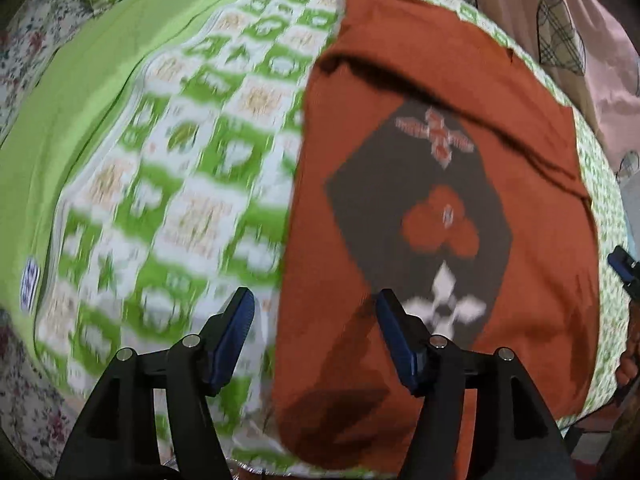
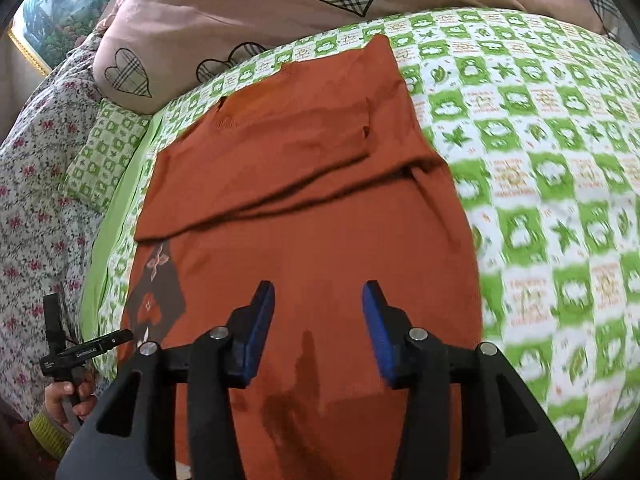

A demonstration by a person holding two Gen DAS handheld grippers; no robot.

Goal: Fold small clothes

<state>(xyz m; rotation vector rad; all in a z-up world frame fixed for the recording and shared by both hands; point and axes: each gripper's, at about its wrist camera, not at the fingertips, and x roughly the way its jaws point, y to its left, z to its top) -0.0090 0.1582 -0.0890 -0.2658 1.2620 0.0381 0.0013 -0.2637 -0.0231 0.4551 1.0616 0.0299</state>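
A rust-orange sweater (image 1: 460, 240) with a dark diamond motif lies flat on the green-and-white checked bedsheet (image 1: 180, 200). One part is folded across its upper half (image 2: 288, 152). My left gripper (image 1: 316, 304) hovers open over the sweater's left edge, one finger above the sheet and the other above the knit, with nothing between them. My right gripper (image 2: 319, 292) stands open over the lower middle of the sweater (image 2: 320, 248), also holding nothing. A blue fingertip (image 1: 622, 266) of the right gripper shows at the far right of the left wrist view.
A pink quilt with plaid hearts (image 2: 240, 12) is bunched at the far side of the bed. Floral fabric (image 2: 36, 200) and a plain green strip (image 1: 80, 92) border the sheet. A hand (image 2: 68, 396) grips the left tool's handle at lower left. A framed picture (image 2: 60, 12) hangs behind.
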